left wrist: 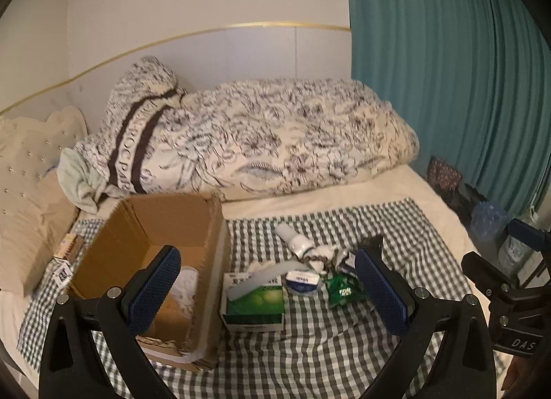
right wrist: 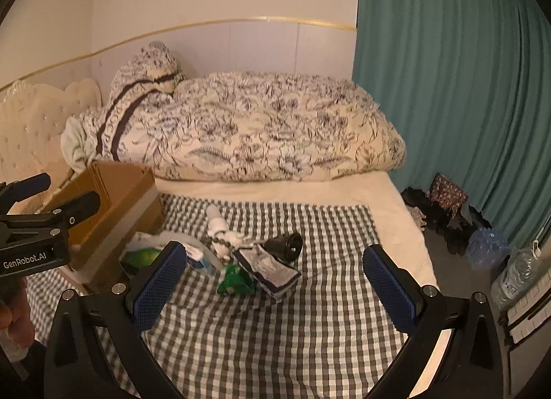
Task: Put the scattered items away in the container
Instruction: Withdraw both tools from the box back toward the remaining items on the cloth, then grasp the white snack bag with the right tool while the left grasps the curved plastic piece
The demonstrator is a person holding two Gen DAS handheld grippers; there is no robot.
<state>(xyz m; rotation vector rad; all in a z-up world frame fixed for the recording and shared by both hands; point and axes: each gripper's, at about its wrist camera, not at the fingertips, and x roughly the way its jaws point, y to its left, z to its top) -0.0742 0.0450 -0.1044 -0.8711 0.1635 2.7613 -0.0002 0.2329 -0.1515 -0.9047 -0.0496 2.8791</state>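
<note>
Both grippers hovering wide and empty over the bed

Left gripper (left wrist: 267, 290) and right gripper (right wrist: 275, 276) are hanging above the clutter (left wrist: 303, 282) — possibly bottles, packets — lying on checked cloth (right wrist: 310, 313) beside the box (left wrist: 137, 227).

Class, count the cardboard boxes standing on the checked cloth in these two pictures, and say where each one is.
1. The cardboard box stands open at the left end of the checked cloth, beside the scattered items. Another may be hidden outside the views.
</note>
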